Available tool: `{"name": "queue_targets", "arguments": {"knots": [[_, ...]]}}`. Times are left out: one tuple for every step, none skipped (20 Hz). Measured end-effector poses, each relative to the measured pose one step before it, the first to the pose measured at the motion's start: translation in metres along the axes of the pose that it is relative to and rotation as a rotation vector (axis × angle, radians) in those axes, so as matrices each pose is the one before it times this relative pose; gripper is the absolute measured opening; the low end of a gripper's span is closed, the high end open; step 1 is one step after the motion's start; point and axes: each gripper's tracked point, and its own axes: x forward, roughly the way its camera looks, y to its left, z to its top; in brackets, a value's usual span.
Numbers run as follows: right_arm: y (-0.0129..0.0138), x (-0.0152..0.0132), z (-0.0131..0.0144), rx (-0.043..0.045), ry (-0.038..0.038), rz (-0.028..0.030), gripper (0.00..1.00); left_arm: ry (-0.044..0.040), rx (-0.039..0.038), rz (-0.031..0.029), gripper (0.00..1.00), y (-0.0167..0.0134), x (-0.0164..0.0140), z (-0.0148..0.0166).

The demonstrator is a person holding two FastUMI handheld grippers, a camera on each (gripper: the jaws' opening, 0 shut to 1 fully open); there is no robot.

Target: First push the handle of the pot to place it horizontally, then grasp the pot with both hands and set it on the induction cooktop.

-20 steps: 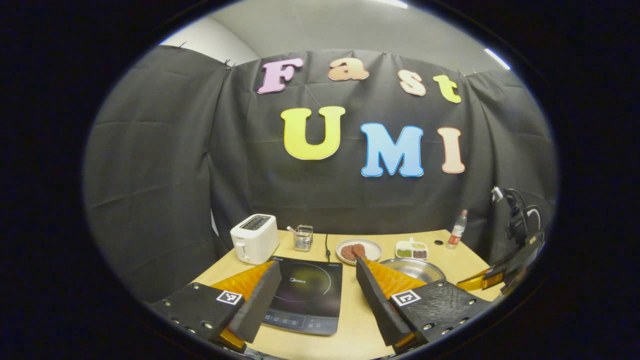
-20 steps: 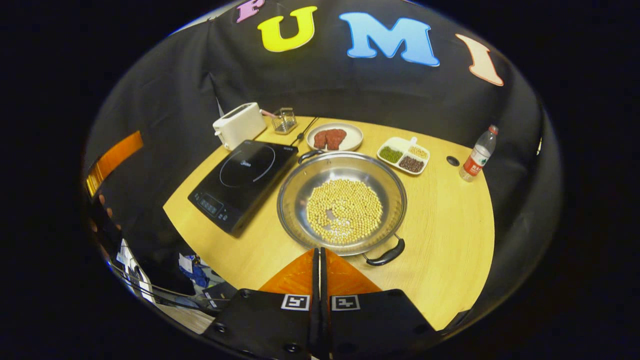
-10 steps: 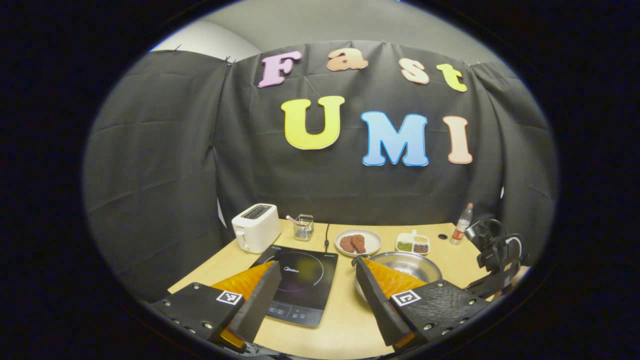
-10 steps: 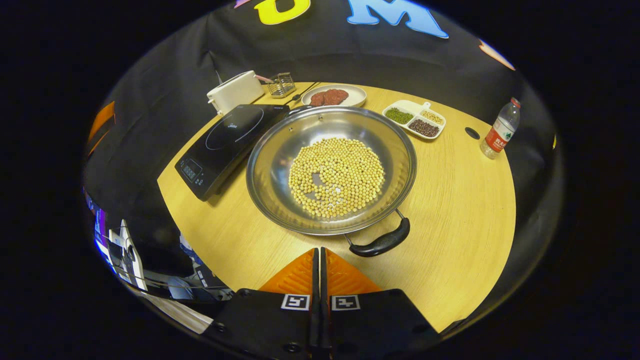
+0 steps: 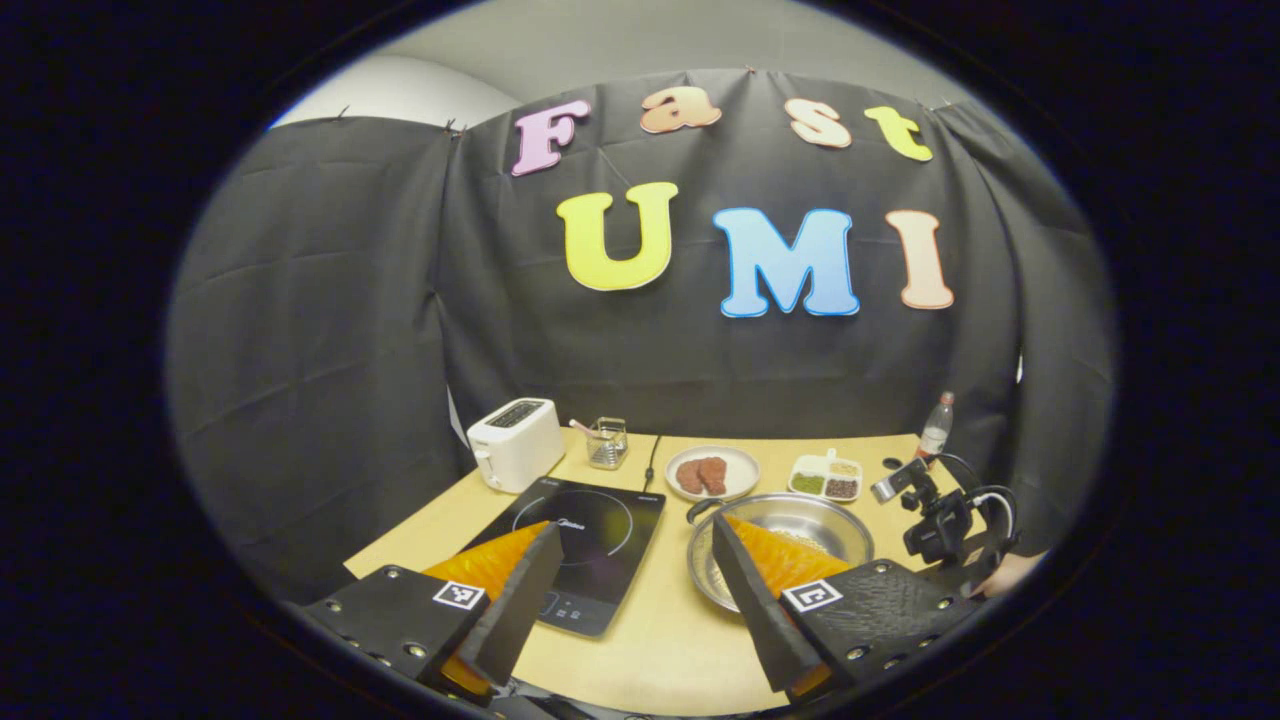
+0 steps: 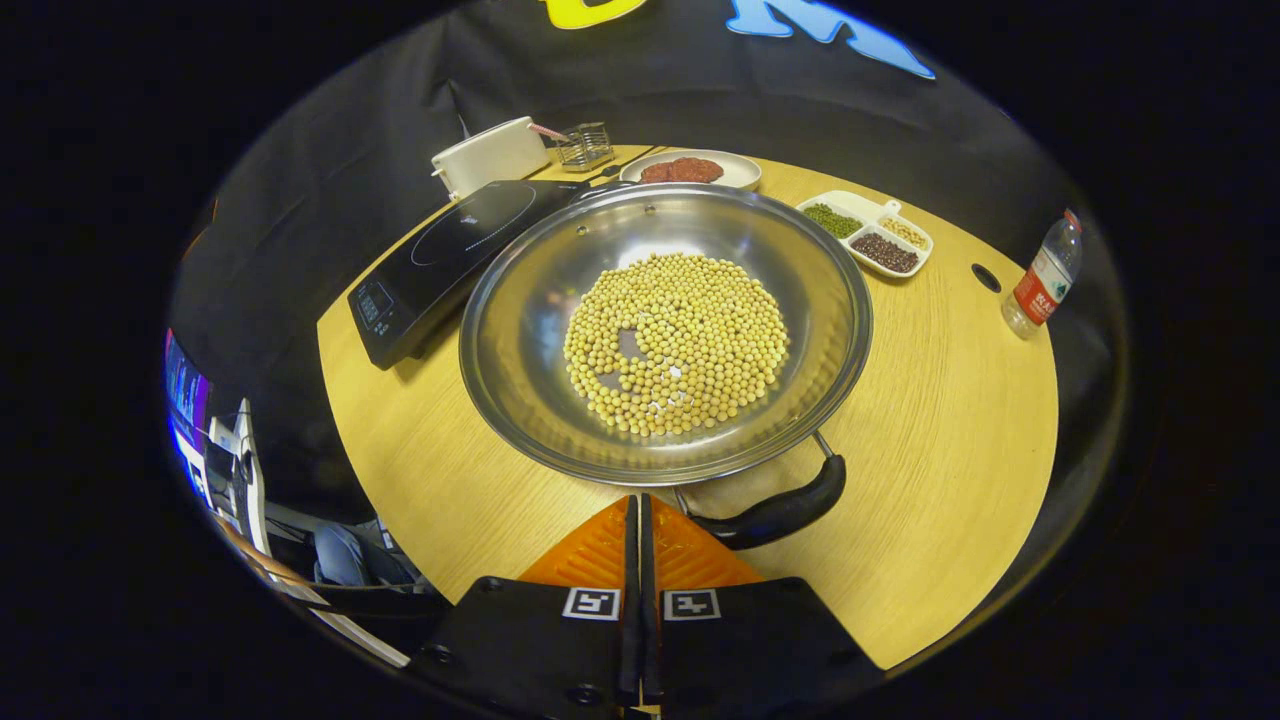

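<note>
The pot (image 6: pixel 520 330), a wide shallow steel pan with a layer of pale yellow beans (image 6: pixel 676 343) spread over its bottom, sits on the wooden desk (image 6: pixel 950 420) just to the right of the induction cooktop (image 6: pixel 455 245), its rim close beside the cooktop's edge. Its near black handle (image 6: pixel 780 510) sticks out from the rim toward the front of the desk, slanting up to the right in the right gripper view. The right gripper (image 6: pixel 640 510) hangs over the front edge of the desk with its two orange-backed fingers pressed flat together, nothing between them, their tips just beside the left end of that handle; whether they touch it I cannot tell. In the left gripper view the pot (image 5: pixel 830 520) lies to the right of the cooktop (image 5: pixel 590 530), with its far handle (image 5: pixel 700 508) showing at the rim. The left gripper (image 5: pixel 635 555) is held above the front of the desk with its fingers spread wide apart and empty, one over the cooktop's near corner and the other over the pot's near rim. At the right of that view the other gripper's black body with its cables (image 5: pixel 945 520) stands near the pot. Behind the cooktop are a white toaster (image 6: pixel 490 155) and a small wire basket (image 6: pixel 585 147). Behind the pot is a plate of red-brown meat (image 6: pixel 690 170), to its right a white divided dish (image 6: pixel 868 233) of green, dark and pale beans, and farther right, well apart from the pot, a plastic bottle (image 6: pixel 1040 285) with a red label.
</note>
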Motion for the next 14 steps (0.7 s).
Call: {"name": "queue_targets", "arguments": {"knots": [[-0.00501, -0.00094, 0.00045, -0.00028, -0.00482, -0.00867, 0.02, 0.00526, -0.00917, -0.00597, 0.88, -0.00535, 0.00108, -0.00184], [-0.00439, -0.00013, -0.00177, 0.00418, -0.00006, -0.00695, 0.02, 0.00614, -0.00627, -0.005, 0.89, -0.00356, 0.00141, -0.00391], [-0.00524, -0.00057, -0.00036, 0.00636, 0.00193, -0.00584, 0.02, 0.00446, -0.00399, -0.00246, 0.89, -0.00329, 0.00168, -0.00121], [-0.0054, -0.00027, -0.00099, 0.00678, -0.00049, -0.00737, 0.01, 0.00212, -0.0047, -0.00158, 0.92, -0.00203, 0.00404, -0.0013], [-0.00647, 0.0004, 0.00113, 0.00863, 0.00035, -0.01028, 0.02, 0.00287, -0.00853, -0.00219, 0.92, -0.00089, 0.00349, -0.00019], [-0.00658, 0.00002, 0.00029, 0.01015, -0.00063, -0.01176, 0.02, 0.0017, -0.01038, -0.00307, 0.92, -0.00054, 0.002, -0.00231], [-0.00679, 0.00014, 0.00166, 0.01257, -0.00199, -0.01188, 0.02, 0.00039, -0.00725, -0.00297, 0.92, -0.00066, 0.00282, -0.00088], [-0.00536, 0.00114, 0.00166, 0.01491, -0.00311, -0.00862, 0.02, 0.00203, 0.00007, -0.00044, 0.92, 0.00047, 0.0024, -0.00137], [-0.00536, 0.00095, 0.003, 0.01554, -0.00442, -0.00626, 0.01, 0.00506, 0.00537, -0.00043, 0.92, 0.00073, 0.00288, -0.0023], [-0.00441, 0.00105, 0.00152, 0.014, -0.00199, -0.00717, 0.02, 0.00567, 0.00332, -0.00246, 0.92, 0.00086, 0.00404, -0.00375], [-0.00524, 0.00097, 0.0022, 0.01022, -0.00305, -0.00844, 0.02, 0.00425, -0.00255, -0.00435, 0.92, 0.00079, 0.00308, -0.00151], [-0.0044, 0.0009, 0.00185, 0.00678, -0.0047, -0.0095, 0.01, 0.00205, -0.00703, -0.00411, 0.88, 0.00123, 0.00302, -0.00157], [-0.00551, 0.0009, 0.00232, 0.00703, -0.00458, -0.01092, 0.01, 0.00505, -0.00915, -0.00128, 0.88, 0.00095, 0.00381, -0.00102], [-0.00656, 0.00123, 0.00124, 0.01098, -0.00464, -0.01618, 0.02, 0.0061, -0.0091, 0.00158, 0.88, 0.00247, 0.00324, -0.00308]]}}
